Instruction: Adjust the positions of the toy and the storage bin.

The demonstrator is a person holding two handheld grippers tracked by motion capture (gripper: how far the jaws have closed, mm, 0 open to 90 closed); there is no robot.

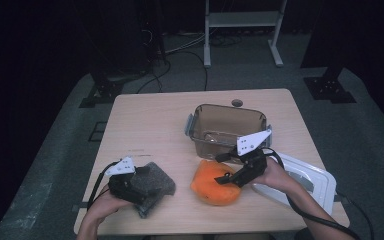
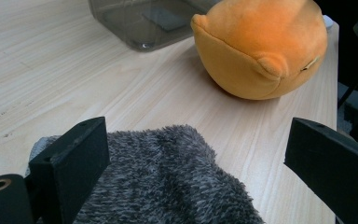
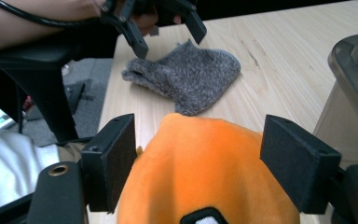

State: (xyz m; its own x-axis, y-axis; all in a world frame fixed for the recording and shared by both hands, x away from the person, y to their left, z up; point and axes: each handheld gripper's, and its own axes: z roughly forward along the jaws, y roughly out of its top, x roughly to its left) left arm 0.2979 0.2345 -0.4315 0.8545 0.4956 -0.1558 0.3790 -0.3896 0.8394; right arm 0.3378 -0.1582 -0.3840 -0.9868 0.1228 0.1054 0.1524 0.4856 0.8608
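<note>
The right claw (image 3: pixel 198 163) stands wide open astride one orange plush toy (image 1: pixel 214 183), low centre of the table (image 1: pixel 150 115); it should centre and squeeze gently. The left claw (image 2: pixel 196 168) gapes over one grey fuzzy cloth (image 1: pixel 152 186), lower left. One clear bin (image 1: pixel 227 129) waits above.

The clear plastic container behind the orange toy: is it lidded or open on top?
Open: the container shows a bare rim, and its white lid lies beside it.
</note>
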